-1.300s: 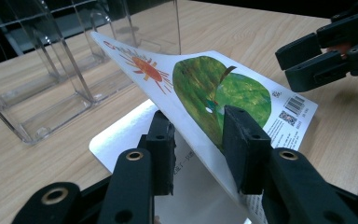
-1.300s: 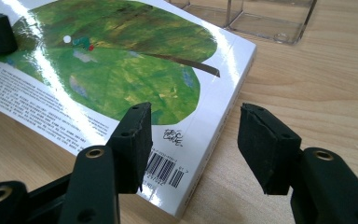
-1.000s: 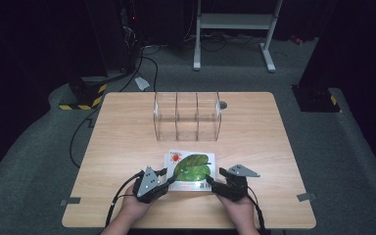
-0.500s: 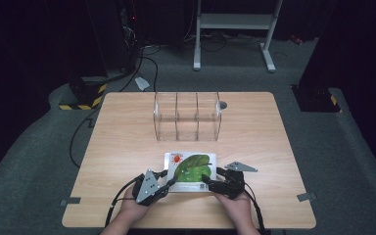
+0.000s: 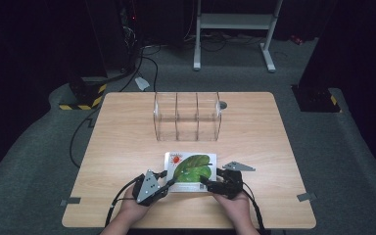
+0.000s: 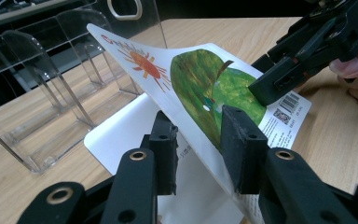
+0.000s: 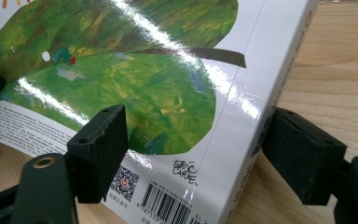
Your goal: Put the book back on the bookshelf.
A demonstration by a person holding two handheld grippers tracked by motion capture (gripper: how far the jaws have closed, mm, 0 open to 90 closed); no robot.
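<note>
I have the picture book [image 5: 191, 166] lying near the front edge of the table [image 5: 127, 142], between my two hands and well short of the clear divider rack [image 5: 187, 116] that stands farther back. My left gripper [image 6: 200, 140] is clamped on the book's cover, pinching that sheet by its near left edge and holding it peeled up and tilted, so the white page beneath shows. My right gripper [image 7: 191, 154] sits at the near right corner; its jaws have just been opening and stand apart, straddling the spine corner with one pad over the cover by the barcode and the other outside the spine, neither pressing. The book lies straight ahead of both grippers, its long axis running left to right across the table, spine on the right, the sun on the cover toward the far left. Both hands are about equally near, but the right one covers the spine side, so I judge that it is the one to hold the book steady while my left swings the cover over toward it.
</note>
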